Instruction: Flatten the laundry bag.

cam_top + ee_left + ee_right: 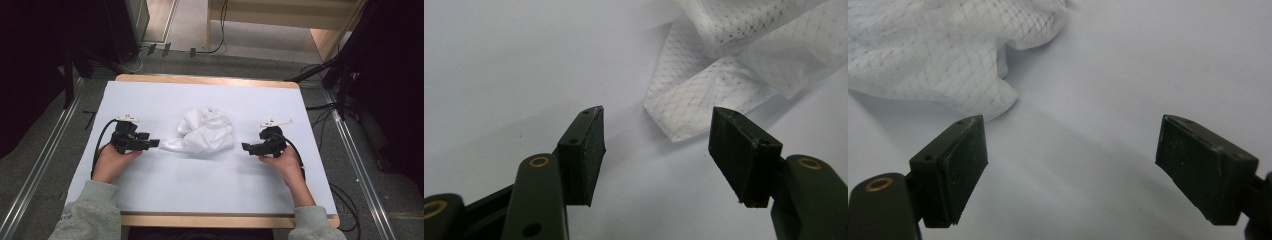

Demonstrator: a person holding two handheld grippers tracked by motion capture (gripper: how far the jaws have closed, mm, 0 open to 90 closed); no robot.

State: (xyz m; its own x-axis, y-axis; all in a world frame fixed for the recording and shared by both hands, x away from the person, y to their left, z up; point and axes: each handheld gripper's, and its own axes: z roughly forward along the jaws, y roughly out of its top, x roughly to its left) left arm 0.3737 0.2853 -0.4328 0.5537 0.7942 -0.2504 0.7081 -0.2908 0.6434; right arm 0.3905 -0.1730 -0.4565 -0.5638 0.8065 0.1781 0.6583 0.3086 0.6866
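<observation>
White cloth: a crumpled, thin white cloth (205,131) with a fine dotted mesh pattern lies bunched near the middle of the table, between the two grippers.
Cloth shape: rumpled into a mound with folds; one flat tongue of it trails out toward the left gripper (in the left gripper view (704,90) this corner lies on the surface just ahead of the jaw tips).
Cloth contact: nothing presses on it; it rests on the white surface alone.
Left gripper: the left gripper (154,143) lies low at the cloth's left side, pointing toward it; its jaws stand wide apart with nothing clamped between them, the cloth's corner lying just beyond the gap (656,132).
Right gripper: the right gripper (246,147) sits at the cloth's right side, pointing toward it, a short gap away; its jaws are spread wide (1070,165) and hold nothing (the cloth's edge (948,55) lies just beyond the left-hand jaw in the right gripper view).
Hands: a left hand (111,161) and a right hand (283,162) grasp the grippers from the near side, both in grey sleeves.
Table: a wooden table with a white covering (200,185) that takes up nearly the whole top.
Surroundings: grey floor, metal rails on both sides, cables beyond the far edge.
</observation>
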